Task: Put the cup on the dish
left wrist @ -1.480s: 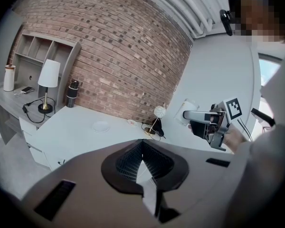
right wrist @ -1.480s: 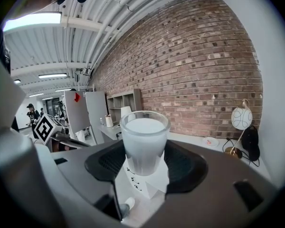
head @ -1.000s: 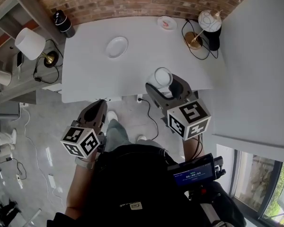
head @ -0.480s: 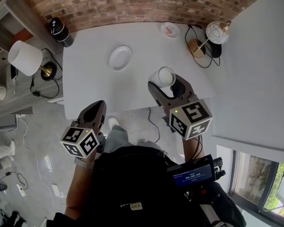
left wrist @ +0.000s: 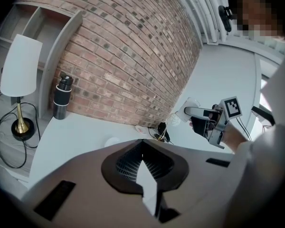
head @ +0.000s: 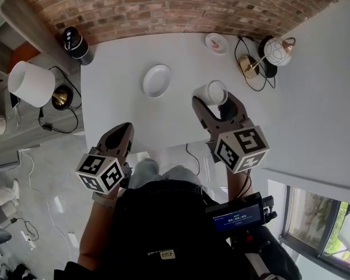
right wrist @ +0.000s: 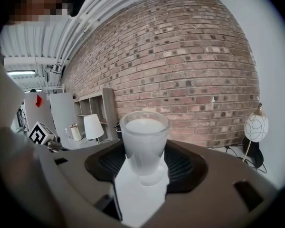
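Observation:
A frosted white cup (head: 213, 91) hangs upright over the white table (head: 116, 98), and my right gripper (head: 213, 100) is shut on it. In the right gripper view the cup (right wrist: 144, 143) stands between the jaws, which press on its lower part. The white oval dish (head: 157, 80) lies on the table to the left of the cup and a little farther back, apart from it. My left gripper (head: 122, 132) is shut and holds nothing, at the table's front edge. From the left gripper view the dish (left wrist: 111, 141) looks small, and the cup (left wrist: 188, 109) shows at the right.
A black cylinder (head: 76, 43) stands at the table's back left corner. A small saucer (head: 217, 42) and a globe lamp (head: 274, 51) with cables sit at the back right. A white-shaded lamp (head: 30, 83) stands on shelving to the left. A brick wall runs behind.
My right gripper has carried the cup from the table's front edge farther in over the table. The left gripper has stayed by the front edge, still shut.

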Tool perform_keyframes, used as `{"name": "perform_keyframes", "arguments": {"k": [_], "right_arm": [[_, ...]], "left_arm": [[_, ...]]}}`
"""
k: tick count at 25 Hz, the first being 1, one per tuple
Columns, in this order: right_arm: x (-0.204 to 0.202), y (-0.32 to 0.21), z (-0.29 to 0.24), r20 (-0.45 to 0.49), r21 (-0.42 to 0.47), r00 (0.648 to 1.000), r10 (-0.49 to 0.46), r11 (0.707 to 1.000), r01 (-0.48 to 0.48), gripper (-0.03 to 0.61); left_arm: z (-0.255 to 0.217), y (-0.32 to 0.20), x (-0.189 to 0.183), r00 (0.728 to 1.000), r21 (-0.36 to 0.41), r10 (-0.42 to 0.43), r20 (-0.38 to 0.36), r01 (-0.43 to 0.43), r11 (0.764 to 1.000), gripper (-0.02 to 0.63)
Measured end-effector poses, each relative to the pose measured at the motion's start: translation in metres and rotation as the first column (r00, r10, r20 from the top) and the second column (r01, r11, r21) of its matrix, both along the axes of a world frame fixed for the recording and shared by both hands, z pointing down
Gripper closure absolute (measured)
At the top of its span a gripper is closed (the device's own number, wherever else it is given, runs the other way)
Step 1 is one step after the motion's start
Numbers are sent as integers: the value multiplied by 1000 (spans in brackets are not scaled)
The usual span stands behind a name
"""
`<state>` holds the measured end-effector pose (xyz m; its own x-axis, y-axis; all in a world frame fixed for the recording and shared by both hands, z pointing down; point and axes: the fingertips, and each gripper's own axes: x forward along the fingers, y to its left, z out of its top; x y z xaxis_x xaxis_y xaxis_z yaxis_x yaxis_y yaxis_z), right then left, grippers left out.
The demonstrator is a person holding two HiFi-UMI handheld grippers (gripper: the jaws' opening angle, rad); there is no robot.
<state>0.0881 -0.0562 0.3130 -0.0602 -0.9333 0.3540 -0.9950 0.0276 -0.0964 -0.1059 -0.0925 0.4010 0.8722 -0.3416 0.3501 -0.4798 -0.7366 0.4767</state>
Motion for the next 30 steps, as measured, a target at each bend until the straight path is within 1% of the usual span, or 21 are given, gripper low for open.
{"name": "perform_keyframes", "arguments": {"k": [6, 11, 16, 23, 30], "right_arm": [[0, -19, 0, -1, -5, 1000, 15, 1000, -15, 321], [0, -25, 0, -3, -15, 1000, -2, 1000, 2, 321], [3, -32, -1, -19, -25, 999, -43, 999, 42, 321], [5, -48, 1, -53, -31, 991, -123, 992, 122, 321], [9, -70, 9, -50, -37, 983, -176, 984, 175, 321]], "left_arm": [[1, -16, -4, 1000, -7, 7, 7, -7, 1000, 609], [-2, -16, -5, 1000, -8, -9, 9, 9, 1000, 609], [-2, -13, -5, 998, -20, -54, 14, 54, 998, 609], [-2, -16, -6, 990, -25, -141, 19, 141, 990, 609], [-2, -21, -10, 977, -20, -209, 32, 210, 978, 609]]}}
